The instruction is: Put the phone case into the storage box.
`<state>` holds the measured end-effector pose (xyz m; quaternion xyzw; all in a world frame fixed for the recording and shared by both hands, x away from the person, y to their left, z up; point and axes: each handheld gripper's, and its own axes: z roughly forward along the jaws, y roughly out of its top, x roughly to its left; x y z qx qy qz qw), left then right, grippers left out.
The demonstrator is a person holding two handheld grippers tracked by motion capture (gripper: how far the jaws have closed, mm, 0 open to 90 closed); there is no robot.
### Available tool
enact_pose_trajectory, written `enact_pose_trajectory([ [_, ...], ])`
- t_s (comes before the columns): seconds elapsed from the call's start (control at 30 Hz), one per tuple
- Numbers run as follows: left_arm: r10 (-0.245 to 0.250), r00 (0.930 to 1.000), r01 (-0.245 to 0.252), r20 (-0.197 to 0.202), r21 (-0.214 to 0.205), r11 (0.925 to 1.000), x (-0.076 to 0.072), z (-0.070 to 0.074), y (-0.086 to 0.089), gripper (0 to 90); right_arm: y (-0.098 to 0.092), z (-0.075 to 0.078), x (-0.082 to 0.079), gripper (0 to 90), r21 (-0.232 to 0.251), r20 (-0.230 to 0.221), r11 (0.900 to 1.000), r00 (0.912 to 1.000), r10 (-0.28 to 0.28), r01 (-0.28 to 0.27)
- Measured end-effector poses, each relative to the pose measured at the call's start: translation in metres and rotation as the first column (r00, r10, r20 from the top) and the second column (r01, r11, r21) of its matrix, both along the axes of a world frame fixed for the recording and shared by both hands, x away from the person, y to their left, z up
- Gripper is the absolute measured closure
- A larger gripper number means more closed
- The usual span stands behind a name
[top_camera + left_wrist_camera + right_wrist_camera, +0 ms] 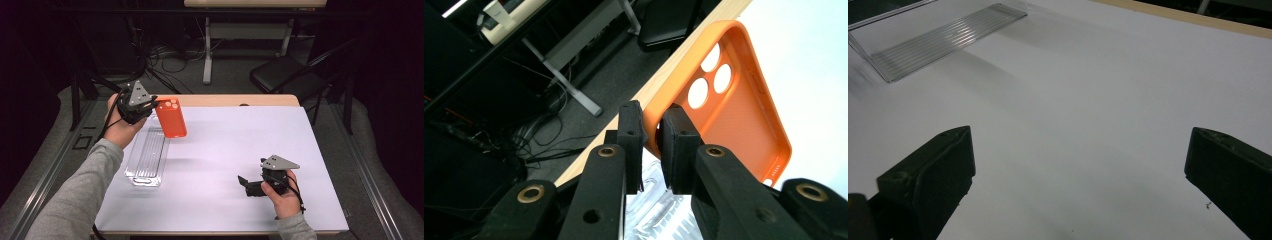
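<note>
Orange phone case (171, 118) pinched by its rim, held up over the clear plastic tray (146, 157)

The left gripper (652, 135) squeezed the rim tight; the case looked light, bendy and thin, so the rim was best; the right gripper (1078, 172) stood wide open, holding nothing.

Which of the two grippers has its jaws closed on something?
The left gripper: its jaws pinch the rim of the orange phone case, held above the clear tray. The right gripper has wide-open jaws with nothing between them.
</note>
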<state>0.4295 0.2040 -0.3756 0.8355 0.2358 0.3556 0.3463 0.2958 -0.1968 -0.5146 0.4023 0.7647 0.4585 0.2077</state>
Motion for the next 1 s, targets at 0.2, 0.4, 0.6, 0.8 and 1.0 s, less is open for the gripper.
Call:
enact_pose_trajectory([
  [0.2, 0.006, 0.9999, -0.006, 0.012, 0.014, 0.9999, 0.005, 0.002, 0.006, 80.6, -0.001, -0.001, 0.000, 0.0, -0.002, 0.000, 1.0000, 1.0000, -0.002, 0.002],
  [0.4, 0.004, 0.9998, -0.005, 0.022, 0.034, 0.9994, 0.011, 0.002, 0.010, 80.6, -0.001, -0.001, -0.001, 0.0, -0.001, 0.001, 1.0000, 1.0000, -0.007, 0.007],
  [0.6, 0.006, 0.9995, -0.007, 0.032, 0.046, 0.9989, 0.016, 0.003, 0.015, 80.6, -0.003, -0.002, -0.001, 0.0, -0.005, 0.001, 0.9999, 0.9999, -0.013, 0.013],
  [0.8, 0.016, 0.9990, -0.018, 0.043, 0.050, 0.9986, 0.021, 0.003, 0.023, 80.6, -0.003, -0.002, -0.002, 0.0, -0.008, 0.000, 0.9998, 0.9998, -0.019, 0.019],
  [1.0, 0.029, 0.9984, -0.031, 0.049, 0.039, 0.9988, 0.027, 0.002, 0.031, 80.6, -0.004, -0.002, -0.002, 0.0, -0.008, 0.001, 0.9997, 0.9998, -0.022, 0.022],
])
